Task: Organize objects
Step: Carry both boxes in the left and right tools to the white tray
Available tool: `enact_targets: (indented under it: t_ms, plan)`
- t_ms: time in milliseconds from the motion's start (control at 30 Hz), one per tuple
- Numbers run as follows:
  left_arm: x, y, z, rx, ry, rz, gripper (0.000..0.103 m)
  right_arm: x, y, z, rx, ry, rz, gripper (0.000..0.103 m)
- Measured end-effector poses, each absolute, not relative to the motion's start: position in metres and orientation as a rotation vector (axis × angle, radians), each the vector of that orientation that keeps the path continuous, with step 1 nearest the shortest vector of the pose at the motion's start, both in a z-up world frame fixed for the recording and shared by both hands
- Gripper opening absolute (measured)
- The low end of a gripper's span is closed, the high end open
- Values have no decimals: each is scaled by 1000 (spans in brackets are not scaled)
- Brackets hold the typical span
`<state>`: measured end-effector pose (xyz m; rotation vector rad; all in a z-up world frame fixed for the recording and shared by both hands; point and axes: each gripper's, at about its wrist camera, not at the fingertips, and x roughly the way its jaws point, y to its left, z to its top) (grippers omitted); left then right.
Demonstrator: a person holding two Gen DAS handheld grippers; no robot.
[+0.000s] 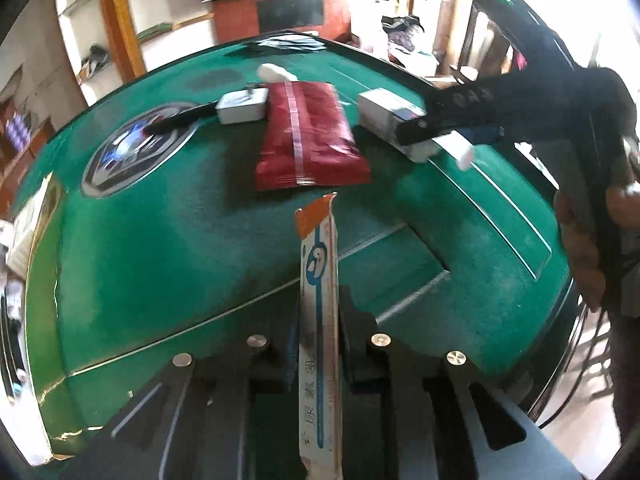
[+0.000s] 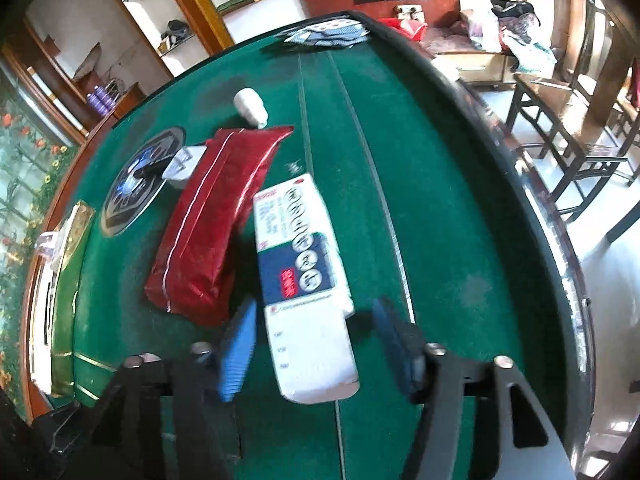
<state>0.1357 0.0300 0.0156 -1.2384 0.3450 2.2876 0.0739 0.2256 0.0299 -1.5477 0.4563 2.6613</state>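
My left gripper [image 1: 318,320] is shut on a long white and orange sachet [image 1: 319,280], held edge-up above the green table [image 1: 160,248]. My right gripper [image 2: 316,332] is open, its blue pads [image 2: 238,352] on either side of a white and blue box [image 2: 300,264] that lies on the felt; the pads stand apart from it. In the left wrist view the right gripper [image 1: 436,128] is over that box [image 1: 390,118]. A red foil pack [image 1: 310,136] lies beside the box; it also shows in the right wrist view [image 2: 208,220].
A white charger [image 1: 242,106] and a black pen [image 1: 180,120] lie left of the red pack. A small white bottle [image 2: 250,106] lies beyond it. Playing cards [image 2: 326,34] lie at the far edge. A round emblem [image 1: 136,148] marks the felt. Chairs [image 2: 560,120] stand right of the table.
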Motion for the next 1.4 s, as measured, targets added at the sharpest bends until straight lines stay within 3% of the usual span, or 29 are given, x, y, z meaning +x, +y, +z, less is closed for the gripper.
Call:
enact_targets:
  t_ms: [267,300,367,400,833,1167,1400]
  plan:
    - [122,-1,21,-1266,205,2325,15,59,206,29,-1497,285,2689,67]
    - [122,-2,20,-1264,201,2329,15,58,204,27,-1504,272,2685,63]
    - [123,-3,21,-1257,190,2328,15,59,199,25,-1501,197,2668,38]
    - [123,-4,21,-1251,184,2328,15,60,198,25,-1514,204,2671,36]
    - [129,-61,63,-1083,24,2454,14,95,174,80,-1460,363,2864,37]
    - [118,-167,79,-1097,-94,2674,14,87,51,107,-1639,319,3121,37]
    - [82,-229,55,-1277,-216,2707,14,57,-52,97,-1875,301,3187,38]
